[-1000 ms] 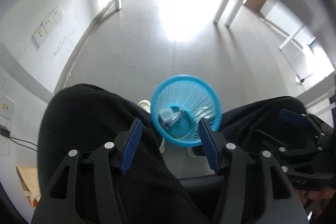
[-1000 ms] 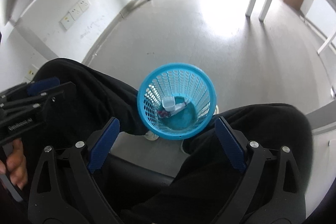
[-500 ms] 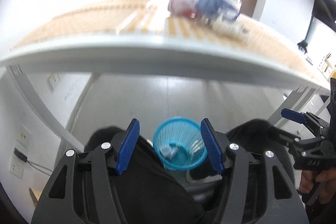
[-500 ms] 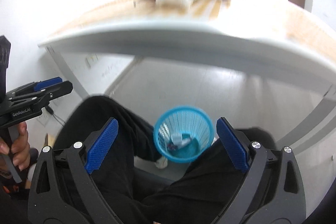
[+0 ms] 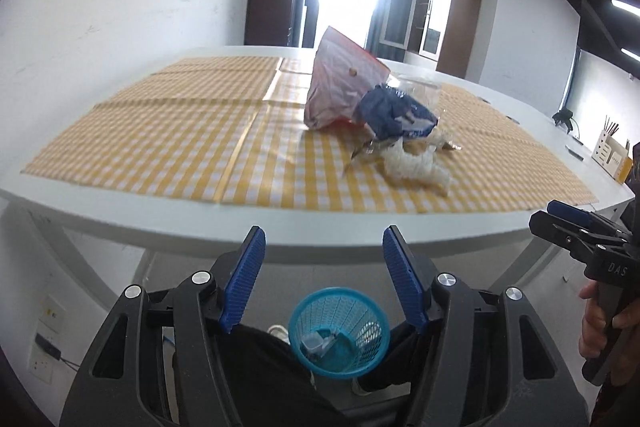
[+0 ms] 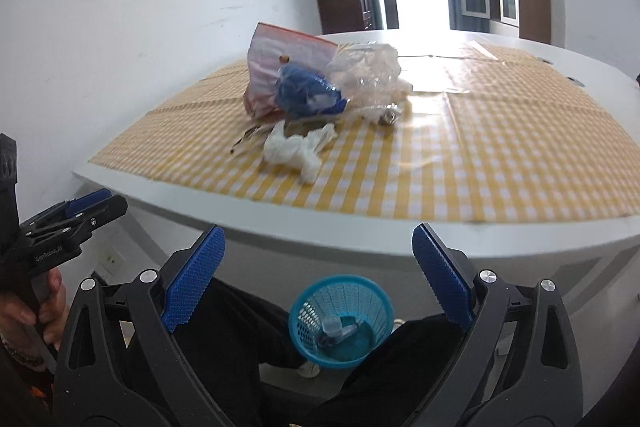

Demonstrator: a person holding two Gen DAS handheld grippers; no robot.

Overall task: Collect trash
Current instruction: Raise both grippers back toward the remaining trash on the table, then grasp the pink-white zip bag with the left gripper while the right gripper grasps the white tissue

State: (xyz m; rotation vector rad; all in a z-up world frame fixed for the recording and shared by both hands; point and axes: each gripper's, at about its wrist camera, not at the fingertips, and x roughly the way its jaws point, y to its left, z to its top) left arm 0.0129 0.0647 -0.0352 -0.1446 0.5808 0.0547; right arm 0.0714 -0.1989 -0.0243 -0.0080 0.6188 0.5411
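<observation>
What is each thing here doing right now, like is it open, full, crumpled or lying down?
Left hand-held gripper: open, holding nothing.
Right hand-held gripper: open, holding nothing.
Blue basket: upright on the floor, a little trash inside.
Pink bag: propped up on the table.
Blue wrapper: crumpled.
White tissue: crumpled, lying on the checked cloth.

Right tool (image 6: 318,269) at lower centre of frame, blue pads wide apart, nothing between them. Blue mesh basket (image 6: 306,311) on floor below, between dark-trousered legs (image 6: 224,331), small items lying inside. White worktop (image 6: 360,237) across mid-frame, covered with yellow checked cloth (image 6: 500,155). Trash heap at upper centre: pink-striped bag (image 6: 268,67), crumpled blue wrapper (image 6: 308,95), clear plastic (image 6: 368,71), white tissue (image 6: 294,149) nearest the edge. Left tool (image 6: 96,209) at left edge, gripped by a hand (image 6: 28,311).
</observation>
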